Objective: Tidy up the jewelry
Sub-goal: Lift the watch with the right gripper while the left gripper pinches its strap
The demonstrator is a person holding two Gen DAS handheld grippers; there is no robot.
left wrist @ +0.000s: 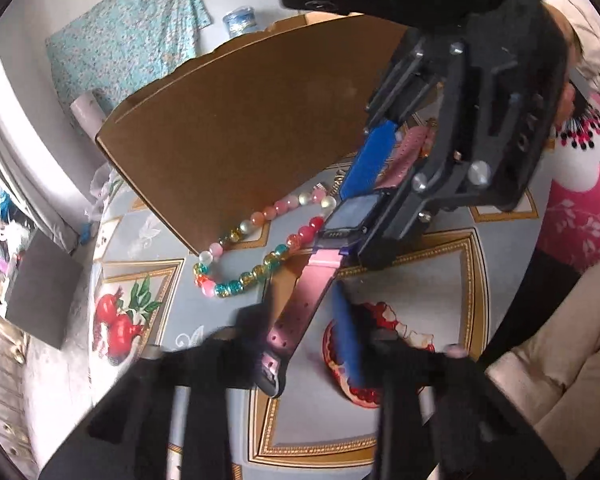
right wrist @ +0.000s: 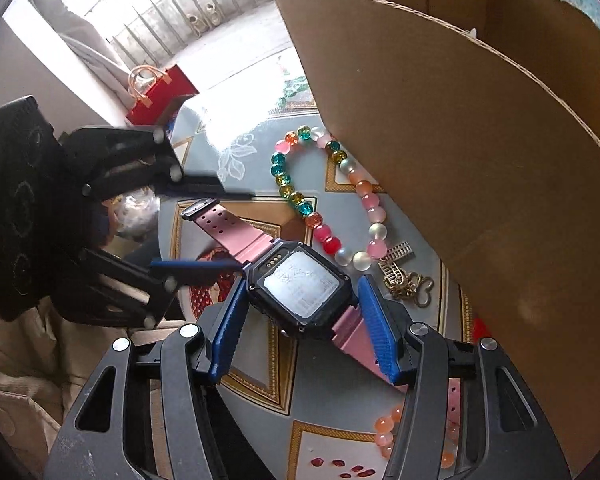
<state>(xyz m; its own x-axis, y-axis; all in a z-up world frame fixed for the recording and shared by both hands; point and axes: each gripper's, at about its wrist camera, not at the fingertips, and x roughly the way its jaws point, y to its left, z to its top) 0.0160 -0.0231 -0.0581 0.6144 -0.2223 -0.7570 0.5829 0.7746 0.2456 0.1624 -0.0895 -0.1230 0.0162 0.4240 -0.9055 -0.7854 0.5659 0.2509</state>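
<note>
The right gripper (right wrist: pixel 304 316) is pinching the black square watch with pink straps (right wrist: pixel 300 288) by its case, half open, while the left gripper (right wrist: pixel 216 232) – nearly closed – is gripping one strap end to keep it from flopping.

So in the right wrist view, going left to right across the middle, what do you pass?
Left tongs → watch, gripped by the right tongs → gold chain → cardboard box.
</note>
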